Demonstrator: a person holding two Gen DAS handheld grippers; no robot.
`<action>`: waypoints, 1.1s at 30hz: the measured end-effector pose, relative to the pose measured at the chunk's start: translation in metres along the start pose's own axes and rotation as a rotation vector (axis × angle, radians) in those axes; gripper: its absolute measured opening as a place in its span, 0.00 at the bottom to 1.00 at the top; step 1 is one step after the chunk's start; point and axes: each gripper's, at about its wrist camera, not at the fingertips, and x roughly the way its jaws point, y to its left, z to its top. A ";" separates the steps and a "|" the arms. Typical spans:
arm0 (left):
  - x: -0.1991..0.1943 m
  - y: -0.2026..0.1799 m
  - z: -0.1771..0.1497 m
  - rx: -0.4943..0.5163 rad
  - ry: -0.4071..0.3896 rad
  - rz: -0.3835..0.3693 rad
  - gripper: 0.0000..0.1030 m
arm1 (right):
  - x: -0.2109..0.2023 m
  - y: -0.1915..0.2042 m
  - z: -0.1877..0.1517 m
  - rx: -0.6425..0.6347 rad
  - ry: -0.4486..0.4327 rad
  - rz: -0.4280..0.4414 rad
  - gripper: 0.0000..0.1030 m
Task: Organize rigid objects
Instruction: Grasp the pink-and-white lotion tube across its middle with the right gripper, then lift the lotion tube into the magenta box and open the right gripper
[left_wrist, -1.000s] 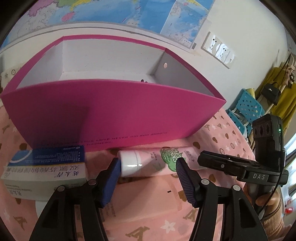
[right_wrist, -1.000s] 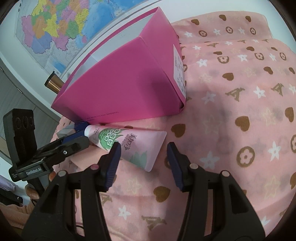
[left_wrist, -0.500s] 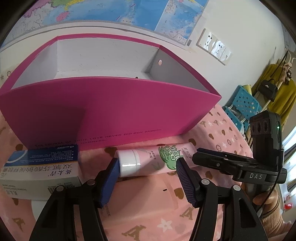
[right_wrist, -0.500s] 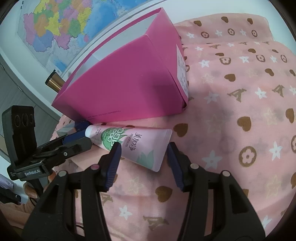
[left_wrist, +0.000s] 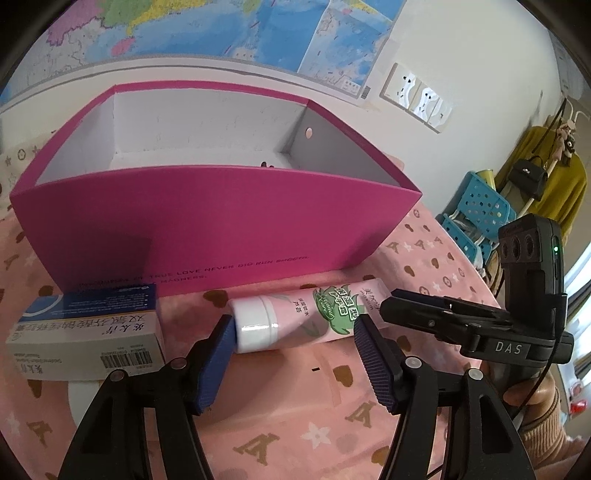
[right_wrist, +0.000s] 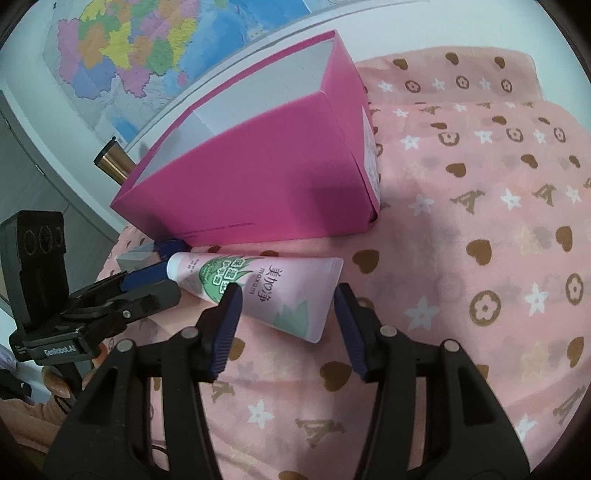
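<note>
Fingers of both grippers are standing apart around the pink tube (left_wrist: 314, 317), none clearly pressing it. Left gripper (left_wrist: 293, 349), whose fingers have just been opening, is straddling the white cap end; right gripper (right_wrist: 286, 321) is straddling the flat crimped end. Smooth and tapered, the tube is lying lengthwise along the magenta cardboard box (left_wrist: 221, 236) on the patterned pink cloth (right_wrist: 480, 258) covering the worktop, cap pointing toward a rectangular blue-and-white carton (left_wrist: 85, 332).

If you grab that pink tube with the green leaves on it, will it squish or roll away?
The pink tube looks like soft plastic, so it would probably dent a little when squeezed. Its flat crimped end should keep it from rolling far, though the round white cap end might swing. It lies flat on the pink cloth, which likely grips it a bit.
</note>
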 end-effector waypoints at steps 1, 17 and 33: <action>-0.002 -0.001 0.000 0.001 -0.002 -0.001 0.64 | -0.001 0.001 0.000 -0.005 -0.002 -0.003 0.53; -0.024 -0.019 0.002 0.046 -0.054 0.011 0.64 | -0.025 0.013 0.003 -0.054 -0.053 -0.005 0.53; -0.047 -0.028 0.006 0.073 -0.114 0.011 0.64 | -0.047 0.026 0.010 -0.096 -0.106 0.012 0.53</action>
